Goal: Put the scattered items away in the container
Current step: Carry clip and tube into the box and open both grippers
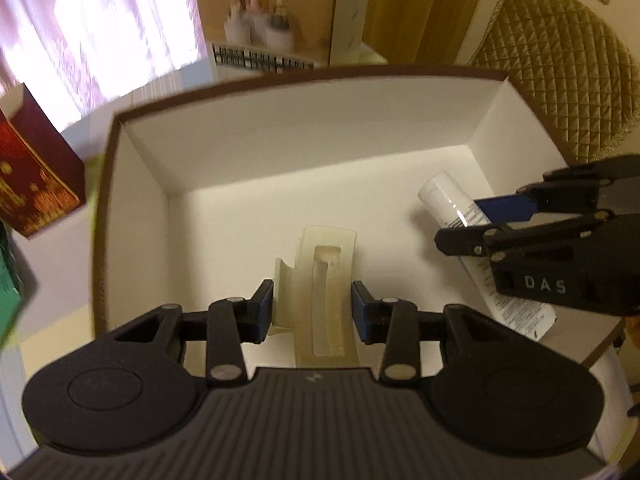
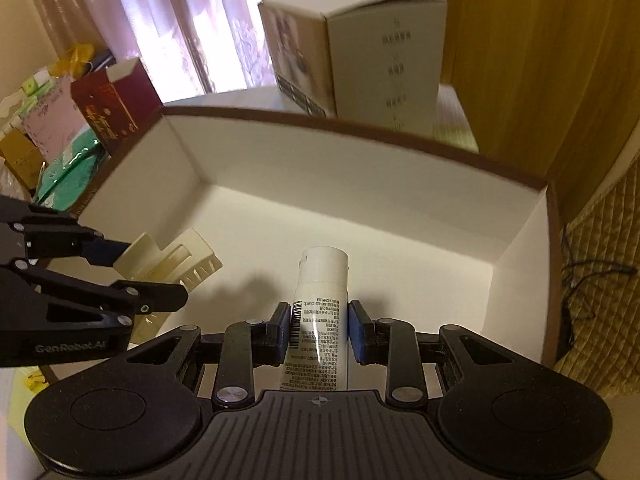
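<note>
As I look along the left wrist view, my left gripper (image 1: 313, 312) pinches a pale translucent hair claw clip (image 1: 320, 292) between its blue pads (image 1: 265, 312), the clip pointing forward over the white floor of the open container (image 1: 280, 200), a brown-rimmed box with white inner walls. At the right of this view my right gripper (image 1: 476, 220) reaches in over the container's right side, its jaws closed on a white tube (image 1: 448, 200) whose capped end points toward the far wall. Behind the container stand a printed carton (image 1: 264, 20) and, to the left, a dark red box (image 1: 36, 176); a quilted cushion (image 1: 560, 80) lies at upper right. In the right wrist view, the right gripper (image 2: 319, 332) clamps the white tube (image 2: 320, 300) at its printed body, cap forward, above the container (image 2: 360, 184) floor near the right wall. The left gripper (image 2: 132, 272) enters from the left edge holding the hair claw clip (image 2: 176, 256), teeth toward the container's middle. The printed carton (image 2: 360, 60) and dark red box (image 2: 116, 96) stand beyond the far rim, before a curtain (image 2: 180, 12).
</note>
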Motion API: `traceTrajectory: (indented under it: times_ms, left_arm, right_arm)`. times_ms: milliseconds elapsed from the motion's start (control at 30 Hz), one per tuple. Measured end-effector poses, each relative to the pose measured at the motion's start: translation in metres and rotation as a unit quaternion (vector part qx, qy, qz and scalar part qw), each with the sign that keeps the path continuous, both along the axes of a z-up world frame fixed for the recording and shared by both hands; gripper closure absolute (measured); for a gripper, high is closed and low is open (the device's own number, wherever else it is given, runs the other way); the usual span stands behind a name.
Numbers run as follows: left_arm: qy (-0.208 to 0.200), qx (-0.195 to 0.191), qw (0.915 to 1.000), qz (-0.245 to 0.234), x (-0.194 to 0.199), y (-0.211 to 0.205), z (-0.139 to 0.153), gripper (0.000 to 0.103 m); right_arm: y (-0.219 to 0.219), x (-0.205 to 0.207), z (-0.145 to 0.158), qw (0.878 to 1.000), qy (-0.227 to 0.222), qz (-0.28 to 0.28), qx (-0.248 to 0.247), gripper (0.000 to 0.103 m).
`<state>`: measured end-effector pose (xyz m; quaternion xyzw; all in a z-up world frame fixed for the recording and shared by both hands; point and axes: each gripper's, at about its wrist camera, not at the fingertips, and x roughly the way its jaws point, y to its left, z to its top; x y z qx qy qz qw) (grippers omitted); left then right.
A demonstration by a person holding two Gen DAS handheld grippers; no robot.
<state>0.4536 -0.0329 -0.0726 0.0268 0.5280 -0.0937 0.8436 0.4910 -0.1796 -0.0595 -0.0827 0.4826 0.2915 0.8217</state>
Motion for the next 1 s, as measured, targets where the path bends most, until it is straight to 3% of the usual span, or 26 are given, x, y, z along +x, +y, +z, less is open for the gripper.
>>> traceTrajectory:
  times_ms: [367, 400, 433, 467, 500, 567, 600, 733, 1000]
  left_arm:
    - [0.042, -0.042, 0.9974, 0.041, 0.009, -0.001, -0.020, 0.068]
    - [0.046, -0.039, 0.9973, 0.041, 0.009, -0.002, -0.022, 0.066]
    - [0.049, -0.033, 0.9975, 0.039, 0.009, -0.003, -0.023, 0.055]
    - [0.050, -0.024, 0.9978, 0.036, 0.009, -0.004, -0.024, 0.053]
    - [0.047, -0.014, 0.9981, 0.036, 0.008, -0.004, -0.024, 0.053]
    - [0.047, 0.003, 0.9983, 0.033, 0.007, -0.003, -0.024, 0.049]
    - [0.048, 0.006, 0.9983, 0.034, 0.006, -0.001, -0.024, 0.046]
    - [0.057, 0.006, 0.9977, 0.037, 0.003, 0.005, -0.025, 0.044]
    - [0.057, 0.026, 0.9976, 0.027, -0.007, 0.002, -0.022, 0.030]
  right_arm:
    - [-0.002, 0.016, -0.022, 0.997, 0.065, -0.030, 0.003, 0.070]
    - [-0.002, 0.017, -0.024, 0.997, 0.069, -0.032, -0.002, 0.070]
    - [-0.001, 0.018, -0.025, 0.997, 0.075, -0.031, -0.006, 0.070]
    - [0.001, 0.019, -0.026, 0.996, 0.083, -0.028, -0.009, 0.066]
    - [0.001, 0.020, -0.027, 0.996, 0.088, -0.029, -0.012, 0.048]
    - [0.001, 0.019, -0.027, 0.996, 0.077, -0.031, -0.036, 0.027]
    - [-0.002, 0.018, -0.026, 0.996, 0.073, -0.028, -0.036, 0.024]
    - [-0.010, 0.013, -0.022, 0.995, 0.101, -0.020, -0.012, 0.024]
    - [-0.007, -0.003, -0.026, 0.992, 0.116, -0.011, -0.040, 0.024]
